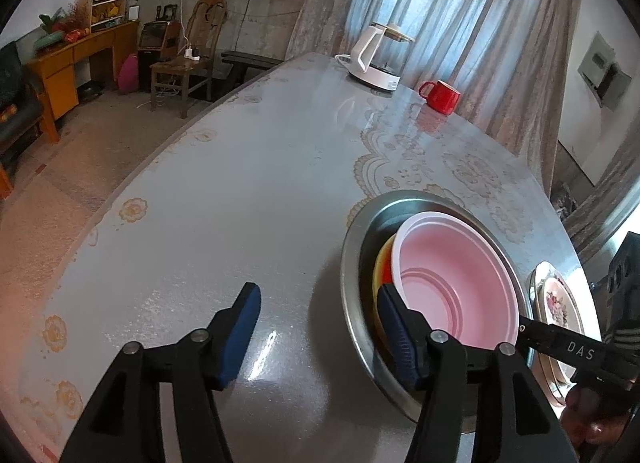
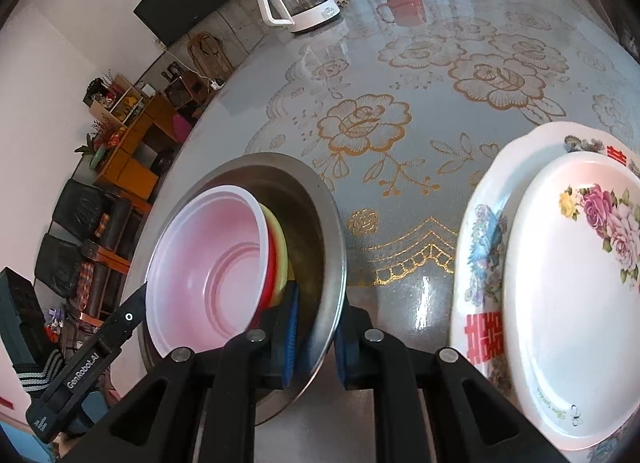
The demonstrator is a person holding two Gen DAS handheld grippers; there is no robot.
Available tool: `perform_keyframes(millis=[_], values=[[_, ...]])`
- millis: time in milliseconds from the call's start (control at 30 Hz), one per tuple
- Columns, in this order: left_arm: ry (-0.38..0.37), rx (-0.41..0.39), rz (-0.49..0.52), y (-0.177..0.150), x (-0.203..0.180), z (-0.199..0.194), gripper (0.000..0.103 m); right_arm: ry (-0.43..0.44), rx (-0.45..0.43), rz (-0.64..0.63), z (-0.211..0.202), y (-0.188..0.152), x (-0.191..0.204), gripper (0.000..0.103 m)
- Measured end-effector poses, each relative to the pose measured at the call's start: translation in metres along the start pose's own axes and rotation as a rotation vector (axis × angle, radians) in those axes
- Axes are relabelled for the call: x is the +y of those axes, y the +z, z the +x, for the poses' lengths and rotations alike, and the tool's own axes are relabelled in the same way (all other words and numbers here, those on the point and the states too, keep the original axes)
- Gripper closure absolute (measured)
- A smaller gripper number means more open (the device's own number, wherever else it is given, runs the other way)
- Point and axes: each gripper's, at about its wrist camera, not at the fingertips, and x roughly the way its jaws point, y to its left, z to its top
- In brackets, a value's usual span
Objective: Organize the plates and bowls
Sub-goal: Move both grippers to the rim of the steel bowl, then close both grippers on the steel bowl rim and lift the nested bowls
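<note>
A pink bowl (image 1: 456,275) sits nested on a red and yellow bowl (image 1: 382,263) inside a steel basin (image 1: 352,295) on the table. My left gripper (image 1: 318,333) is open. Its right pad is inside the basin beside the pink bowl, and its left pad hangs over the table outside the rim. My right gripper (image 2: 316,343) is shut on the steel basin (image 2: 332,247), with one pad inside the rim and one outside. To the right, a white floral plate (image 2: 580,303) lies on a larger decorated plate (image 2: 484,247).
A white kettle (image 1: 376,59) and a red mug (image 1: 440,97) stand at the far end of the flowered glossy table (image 1: 240,191). The table edge curves along the left, with a chair (image 1: 188,71) and an orange desk (image 1: 76,59) on the floor beyond.
</note>
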Motion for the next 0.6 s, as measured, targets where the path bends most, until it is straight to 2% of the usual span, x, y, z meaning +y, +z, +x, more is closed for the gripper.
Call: perform_keyframes(millis=[300,367,600], values=[[0.005,0.002,-0.024,0.003,0.006,0.005,0.030,-0.021,0.001,-0.018,0.004,0.003,0.003,0.089],[0.004,0.006,-0.032,0.004,0.008,0.007,0.025,-0.029,0.005,-0.031,0.007,0.003,0.005,0.089],[-0.025,0.008,-0.032,0.005,0.007,0.011,0.025,-0.023,0.029,-0.048,0.018,0.001,0.007,0.087]])
